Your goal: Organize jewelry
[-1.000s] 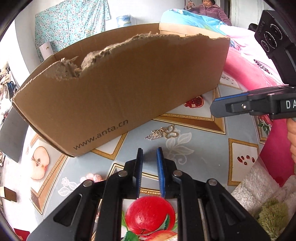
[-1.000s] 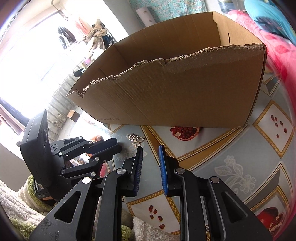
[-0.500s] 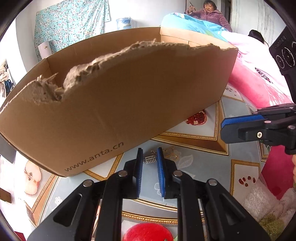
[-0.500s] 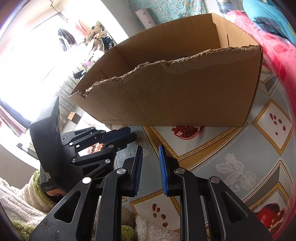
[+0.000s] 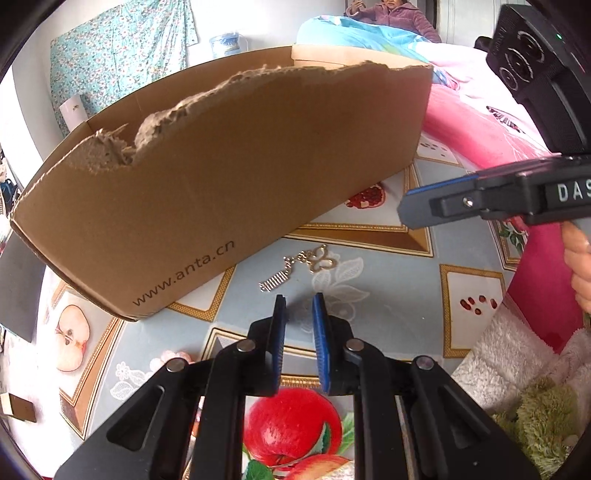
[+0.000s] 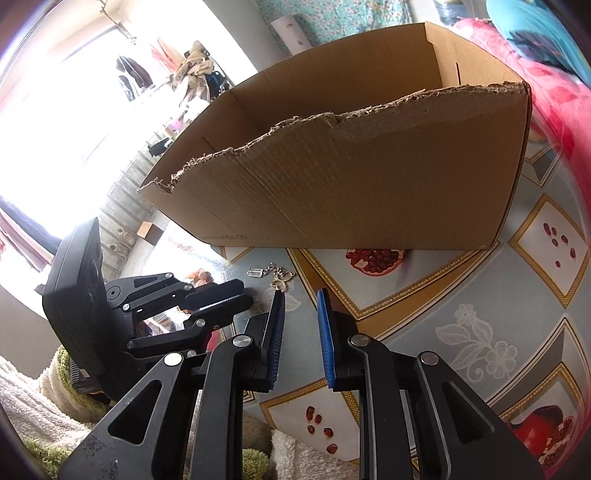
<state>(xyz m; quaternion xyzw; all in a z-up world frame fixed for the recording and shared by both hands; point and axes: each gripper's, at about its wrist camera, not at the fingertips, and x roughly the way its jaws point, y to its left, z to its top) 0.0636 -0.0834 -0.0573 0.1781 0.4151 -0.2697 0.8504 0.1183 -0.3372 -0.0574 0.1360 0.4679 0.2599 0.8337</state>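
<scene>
A small gold-coloured jewelry piece (image 5: 295, 267), a butterfly charm on a short chain with a comb-like pendant, lies on the fruit-printed tablecloth (image 5: 369, 314) just in front of the torn cardboard box (image 5: 221, 184). My left gripper (image 5: 298, 299) hovers just short of it, jaws a narrow gap apart and empty. My right gripper (image 6: 301, 295) is also narrowly open and empty, with the jewelry (image 6: 273, 275) a little ahead and to its left. The box (image 6: 351, 184) fills the view beyond. Each gripper appears in the other's view: right gripper (image 5: 410, 206), left gripper (image 6: 240, 295).
Pink bedding (image 5: 480, 122) lies to the right of the box, and a person (image 5: 391, 14) sits far behind it. A fluffy white and green cloth (image 5: 517, 369) covers the near table edge. Small pinkish beads (image 5: 173, 356) rest to the left of my left gripper.
Half a second ago the left gripper's tips were at the jewelry; now they have drawn back slightly and the piece lies ahead of them. The right gripper has stayed put.
</scene>
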